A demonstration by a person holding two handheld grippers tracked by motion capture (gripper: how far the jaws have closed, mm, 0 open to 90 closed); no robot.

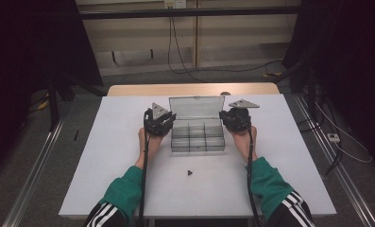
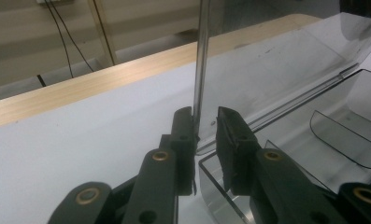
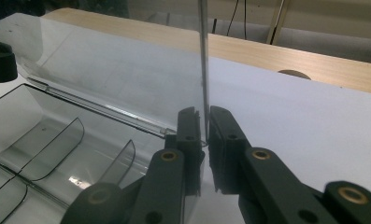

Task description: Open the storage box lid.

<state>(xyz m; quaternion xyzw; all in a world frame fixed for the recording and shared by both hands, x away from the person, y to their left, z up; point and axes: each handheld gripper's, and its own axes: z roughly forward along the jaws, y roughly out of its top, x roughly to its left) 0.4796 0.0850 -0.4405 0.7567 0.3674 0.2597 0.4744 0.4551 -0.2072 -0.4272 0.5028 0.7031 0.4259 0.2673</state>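
Note:
A clear plastic compartment box [image 1: 197, 138] sits on the white table [image 1: 105, 156] with its lid [image 1: 197, 108] standing upright at the back. My left gripper [image 1: 170, 121] is at the box's left end. In the left gripper view my left gripper [image 2: 205, 126] straddles the lid's [image 2: 276, 65] thin side edge, and its left pad [image 2: 183, 126] touches that edge. My right gripper [image 1: 224, 119] is at the right end. In the right gripper view my right gripper [image 3: 205, 126] is shut on the lid's [image 3: 103, 65] other side edge. The compartments [image 3: 57, 135] hold nothing.
A small black part [image 1: 189, 172] lies on the table in front of the box, between the forearms. A wooden strip [image 1: 190, 89] runs along the table's far edge. Cables hang on the wall behind and lie on the floor at the right [image 1: 336, 142].

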